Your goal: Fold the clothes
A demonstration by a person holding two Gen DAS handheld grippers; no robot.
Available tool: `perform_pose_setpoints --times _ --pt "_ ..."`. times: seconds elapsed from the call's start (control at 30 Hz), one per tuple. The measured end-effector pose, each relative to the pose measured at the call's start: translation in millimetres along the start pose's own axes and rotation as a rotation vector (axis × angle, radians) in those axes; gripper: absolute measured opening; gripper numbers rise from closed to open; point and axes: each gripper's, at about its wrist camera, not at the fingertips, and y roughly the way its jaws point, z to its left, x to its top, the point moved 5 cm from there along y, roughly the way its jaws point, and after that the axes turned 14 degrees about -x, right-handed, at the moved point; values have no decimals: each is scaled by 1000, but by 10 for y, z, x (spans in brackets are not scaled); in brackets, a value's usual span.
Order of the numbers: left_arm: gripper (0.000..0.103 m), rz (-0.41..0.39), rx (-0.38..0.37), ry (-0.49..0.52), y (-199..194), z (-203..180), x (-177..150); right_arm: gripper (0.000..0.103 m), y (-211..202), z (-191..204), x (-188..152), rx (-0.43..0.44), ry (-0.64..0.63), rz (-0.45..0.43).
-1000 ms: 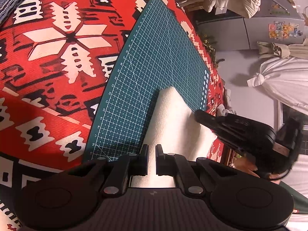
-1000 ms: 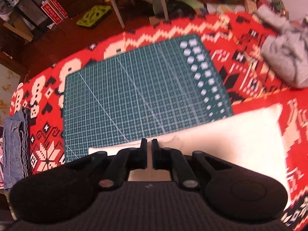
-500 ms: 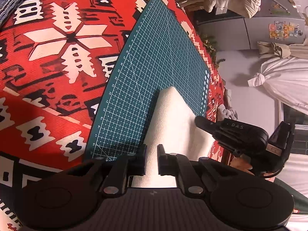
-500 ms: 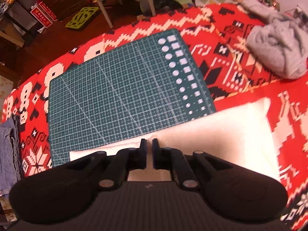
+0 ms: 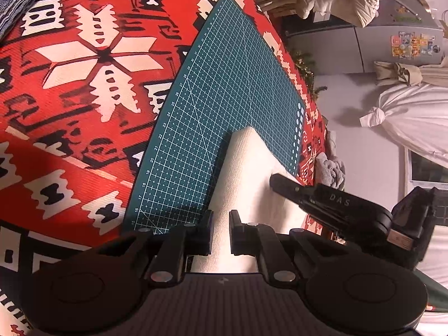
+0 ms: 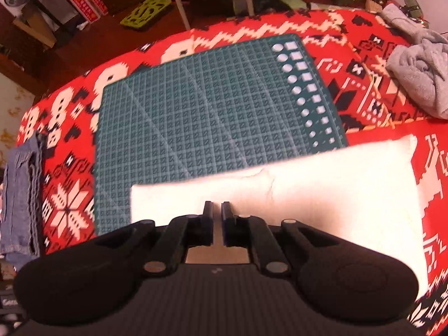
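A white cloth [image 5: 246,173], folded into a long rectangle, lies flat across the near edge of the green cutting mat [image 5: 224,98] and onto the red patterned tablecloth [image 5: 84,84]. My left gripper [image 5: 219,215] hovers over one end of it, slightly open, with the cloth showing through the gap. In the right wrist view the white cloth [image 6: 322,184] stretches sideways below my right gripper [image 6: 217,205]. Its jaws are almost together and I see nothing held between them. From the left wrist view, the right gripper [image 5: 275,179] has its tip over the cloth's long edge.
A crumpled grey garment [image 6: 420,75] lies at the table's far right. Folded denim [image 6: 19,196] sits at the left edge. Beyond the table are the floor, chair legs [image 6: 179,0] and cluttered furniture. The cutting mat [image 6: 210,106] is bare beyond the cloth.
My left gripper's fingers have spread a little wider over the cloth. The right gripper has drawn back and up, so more of the cloth shows in front of it.
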Motion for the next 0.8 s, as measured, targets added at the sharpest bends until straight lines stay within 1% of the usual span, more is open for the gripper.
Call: perform_pose_setpoints --times 0.07,0.2,0.23,0.27,0.33,0.43,0.53,0.6,0.67,0.8 --pt "10 0 -3 -1 1 2 5 0 28 -104 42 6 30 15" --pt "10 0 -5 -3 14 1 -1 0 53 -276 123 23 82 28" --pt "9 0 -6 -4 17 -1 -4 0 44 -300 136 3 81 15" --pt "10 -1 -6 -3 19 0 -5 4 33 -321 148 -22 78 0" --pt "10 -3 -7 -3 13 3 -6 5 34 -367 160 -28 87 7" --pt "10 -6 -11 -4 6 -1 -5 5 -49 -376 105 28 98 17" --pt "10 -8 -10 -7 9 6 5 5 -192 -257 17 78 62 -4" --pt "9 -10 -9 -7 8 5 8 5 -260 -102 -56 116 27 -5" --pt "10 -11 -7 -5 3 -3 7 5 -268 48 -117 129 -8 1" --pt "10 -15 -8 -11 -10 7 14 5 -184 275 -216 125 -48 24"
